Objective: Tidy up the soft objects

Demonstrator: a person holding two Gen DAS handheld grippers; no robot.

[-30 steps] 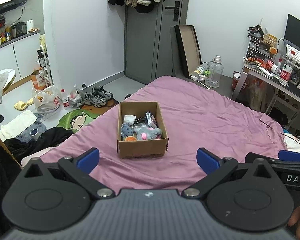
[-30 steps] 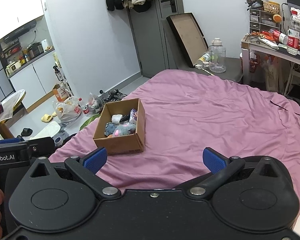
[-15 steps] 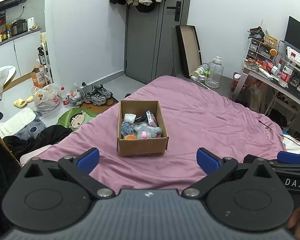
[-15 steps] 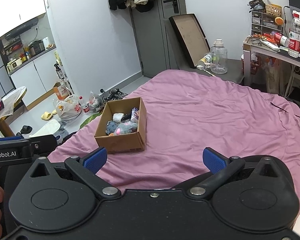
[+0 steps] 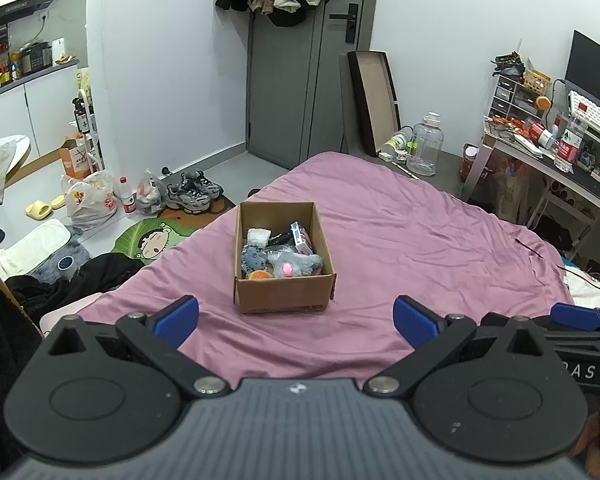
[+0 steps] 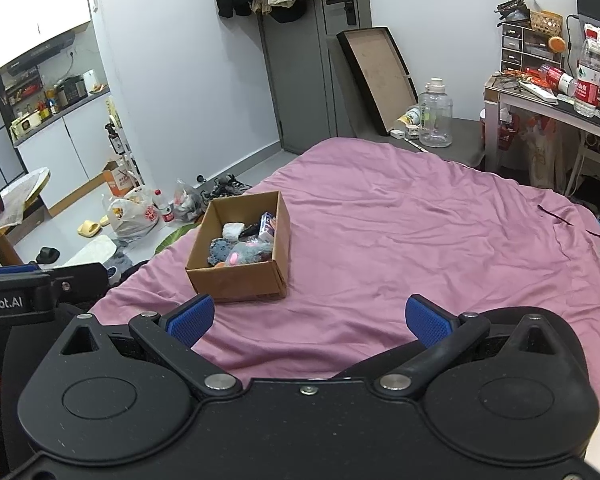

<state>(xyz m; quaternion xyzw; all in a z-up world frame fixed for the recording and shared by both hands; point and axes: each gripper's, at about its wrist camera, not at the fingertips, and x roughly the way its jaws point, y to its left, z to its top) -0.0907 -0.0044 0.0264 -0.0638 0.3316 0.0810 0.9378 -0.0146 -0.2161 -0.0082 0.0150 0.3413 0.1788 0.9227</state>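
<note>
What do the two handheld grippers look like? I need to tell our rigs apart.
Both are black, with round pivot discs, silver bolts and blue textured pads. The left gripper has a ribbed grey body and white ".AI" lettering on its side; the right gripper is speckled black, lettered "DAS".

Both are held low at the near end of the bed [image 5: 400,240]. The left hand-held gripper [image 5: 296,320] has its blue-padded fingers spread wide, empty. The right hand-held gripper [image 6: 307,319], just beside it, is likewise spread and empty.
</note>
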